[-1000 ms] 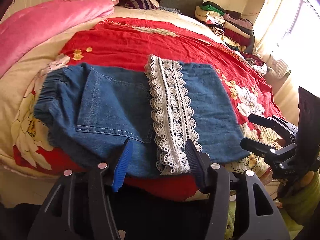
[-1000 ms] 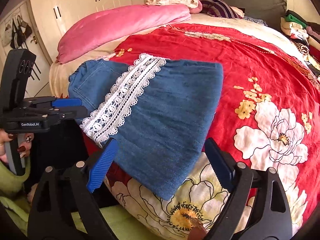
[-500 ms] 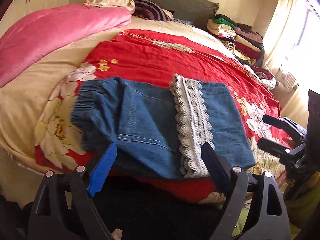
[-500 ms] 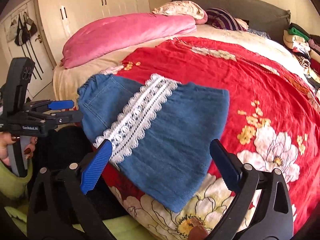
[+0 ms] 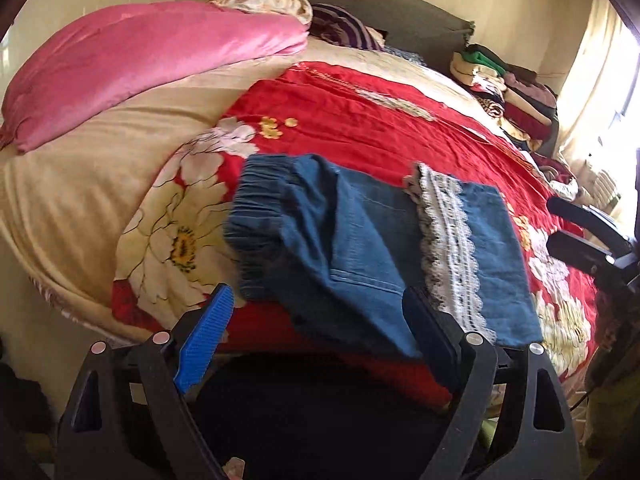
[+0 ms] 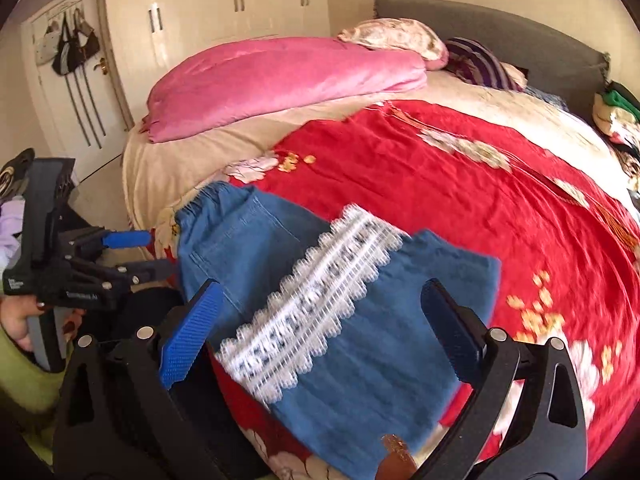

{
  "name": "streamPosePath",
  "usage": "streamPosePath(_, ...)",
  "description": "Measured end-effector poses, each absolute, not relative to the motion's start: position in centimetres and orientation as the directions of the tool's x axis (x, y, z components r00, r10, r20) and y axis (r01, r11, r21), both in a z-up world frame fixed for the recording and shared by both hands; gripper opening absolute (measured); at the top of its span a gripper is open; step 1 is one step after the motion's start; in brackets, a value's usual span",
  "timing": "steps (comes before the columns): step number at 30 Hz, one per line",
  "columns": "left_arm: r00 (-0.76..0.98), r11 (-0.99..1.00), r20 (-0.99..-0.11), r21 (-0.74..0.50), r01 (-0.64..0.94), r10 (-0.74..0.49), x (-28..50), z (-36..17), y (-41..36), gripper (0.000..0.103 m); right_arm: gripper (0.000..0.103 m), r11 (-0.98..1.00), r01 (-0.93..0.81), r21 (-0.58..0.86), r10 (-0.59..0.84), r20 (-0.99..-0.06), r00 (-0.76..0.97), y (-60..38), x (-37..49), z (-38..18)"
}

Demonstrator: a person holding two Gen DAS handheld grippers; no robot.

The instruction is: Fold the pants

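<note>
Off to the left of the left gripper (image 5: pixel 316 344) a pink quilt (image 5: pixel 152 64) lies rolled along the far edge of the bed, on a cream stretch of the floral bedspread (image 5: pixel 400 128). That claw hangs released near the bed's near edge, its 2 fingers spread with nothing pinched between them; the blue pad (image 5: pixel 206 340) sits clear of the cloth, over the bedspread's edge. Its opening came earlier in the last second and has since held.

Just ahead of the left claw, and a little to its right, lie the pants (image 5: pixel 360 248): blue denim, folded into a flat packet on the red part of the spread. The gathered elastic waistband (image 5: pixel 256 216) is the end nearest this claw's left finger. A white lace band (image 5: pixel 448 248) crosses the denim in front of its dark right finger.

Further right, the right gripper (image 6: pixel 320 332) hovers over the packet's other end, also let go, jaws wide and empty, having just spread a little more earlier in the second. The lace runs slantwise between its 2 fingers, below them and untouched as far as I can tell.

Beyond both claws, at the far right, a stack of folded clothes (image 5: pixel 504 92) sits by the grey headboard (image 5: pixel 400 8)
</note>
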State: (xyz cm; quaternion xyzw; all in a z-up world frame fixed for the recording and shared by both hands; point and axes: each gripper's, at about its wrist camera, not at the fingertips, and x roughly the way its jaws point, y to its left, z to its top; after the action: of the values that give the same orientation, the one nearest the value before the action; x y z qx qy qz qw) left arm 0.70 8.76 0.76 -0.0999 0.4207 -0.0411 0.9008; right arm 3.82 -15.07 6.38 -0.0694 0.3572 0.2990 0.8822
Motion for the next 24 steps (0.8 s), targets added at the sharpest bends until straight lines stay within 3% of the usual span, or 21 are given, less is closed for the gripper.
streamPosePath(4, 0.635, 0.975, -0.758, -0.217, -0.033, -0.147, 1.0, 0.2, 9.5, 0.091, 0.094, 0.783, -0.616, 0.091, 0.499, -0.684, 0.533, -12.7, 5.5, 6.4)
streamPosePath(16, 0.618, 0.955, -0.763, -0.290, -0.063, -0.191, 2.6, -1.9, 11.0, 0.090, 0.094, 0.701, -0.709, 0.074, 0.527, -0.724, 0.446, -5.5, 9.8, 5.7)
streamPosePath(18, 0.618, 0.943, -0.755, -0.328, -0.062, -0.222, 2.7, -2.2, 11.2, 0.087, 0.094, 0.681, -0.728, 0.079, 0.535, -0.733, 0.420, -4.4, 10.4, 5.4)
streamPosePath(20, 0.617, 0.922, -0.738, -0.384, -0.055, -0.271, 2.9, -2.6, 11.5, 0.070, 0.094, 0.661, -0.745, 0.088, 0.541, -0.744, 0.392, -3.3, 10.9, 5.1)
streamPosePath(24, 0.614, 0.914, -0.735, -0.403, -0.055, -0.287, 3.2, -3.3, 11.7, 0.060, 0.094, 0.616, -0.779, 0.114, 0.554, -0.766, 0.326, -1.0, 11.8, 4.3)
